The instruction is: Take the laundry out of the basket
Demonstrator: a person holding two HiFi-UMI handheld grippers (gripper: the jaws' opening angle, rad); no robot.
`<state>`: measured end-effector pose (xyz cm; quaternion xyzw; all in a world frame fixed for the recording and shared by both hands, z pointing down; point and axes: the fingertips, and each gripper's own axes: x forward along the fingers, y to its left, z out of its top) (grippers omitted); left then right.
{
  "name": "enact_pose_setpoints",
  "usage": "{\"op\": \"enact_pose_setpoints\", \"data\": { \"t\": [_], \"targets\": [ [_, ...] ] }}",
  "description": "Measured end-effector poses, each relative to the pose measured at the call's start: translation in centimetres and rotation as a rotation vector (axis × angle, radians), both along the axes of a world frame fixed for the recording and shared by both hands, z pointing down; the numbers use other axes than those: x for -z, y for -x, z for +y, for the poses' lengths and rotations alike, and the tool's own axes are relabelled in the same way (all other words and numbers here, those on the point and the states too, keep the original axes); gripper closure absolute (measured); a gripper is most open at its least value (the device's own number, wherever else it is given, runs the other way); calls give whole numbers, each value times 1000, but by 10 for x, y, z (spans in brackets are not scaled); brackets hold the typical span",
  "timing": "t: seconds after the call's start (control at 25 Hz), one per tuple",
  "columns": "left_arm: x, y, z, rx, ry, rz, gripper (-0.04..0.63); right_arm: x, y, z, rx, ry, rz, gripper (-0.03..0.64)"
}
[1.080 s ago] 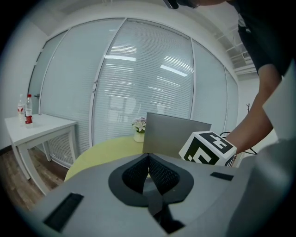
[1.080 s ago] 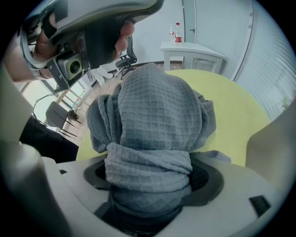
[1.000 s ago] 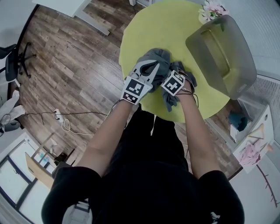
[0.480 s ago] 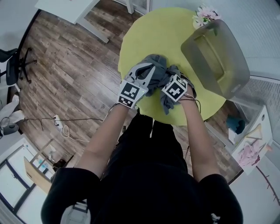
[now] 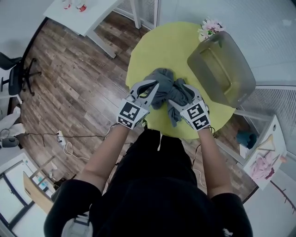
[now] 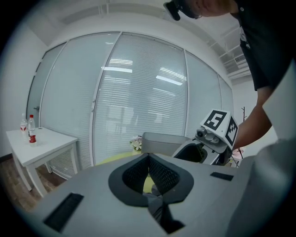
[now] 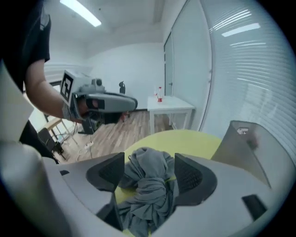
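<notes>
A crumpled grey garment (image 5: 164, 88) lies on the round yellow-green table (image 5: 157, 41). The translucent grey basket (image 5: 222, 69) lies tipped on the table's right side, with nothing showing inside it. My left gripper (image 5: 155, 85) is at the garment's left edge. In the left gripper view its jaws (image 6: 149, 159) meet at the tips, with a fold of grey cloth (image 6: 155, 201) pinched between them. My right gripper (image 5: 178, 95) is at the garment's near right. Its wide jaws (image 7: 149, 162) are closing around the bunched cloth (image 7: 148, 180), and the pads are not pressing on it.
Pink flowers (image 5: 209, 27) stand at the table's far edge beside the basket. A white side table (image 5: 88, 11) with bottles is at the far left. On the wooden floor at the left are an office chair (image 5: 16, 74) and cables (image 5: 64, 136).
My right gripper has drawn back toward the table's near right edge, off the top of the cloth. My left gripper has stayed at the garment's left side.
</notes>
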<state>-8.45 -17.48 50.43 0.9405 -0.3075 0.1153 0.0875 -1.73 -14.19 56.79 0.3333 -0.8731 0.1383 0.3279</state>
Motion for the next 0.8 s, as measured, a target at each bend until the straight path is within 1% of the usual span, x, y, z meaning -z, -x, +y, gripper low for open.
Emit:
{"op": "enact_pose_setpoints", "data": {
  "t": [0.08,0.2,0.24,0.28,0.36,0.44,0.56,0.8],
  "targets": [
    [17,3,10,-7,-21,10,584,34,0,5,-52,-74,-77,316],
    [40,4,25,-25,-47,21,584,81,-1,13,-112,-202,-160,490],
    [48,3,29,-28,-50,29,584,96,-1,16,-120,-243,-193,517],
    [55,2,33,-31,-52,38,584,110,0,19,-124,-279,-228,529],
    [71,-1,41,-40,-55,60,584,136,2,25,-129,-333,-297,569],
    [87,-6,50,-55,-71,80,584,158,3,30,-135,-367,-361,588],
    [110,-13,62,-77,-108,101,584,186,6,39,-130,-400,-423,594],
    [142,-27,77,-117,-135,134,584,220,5,52,-120,-462,-465,595]
  ]
}}
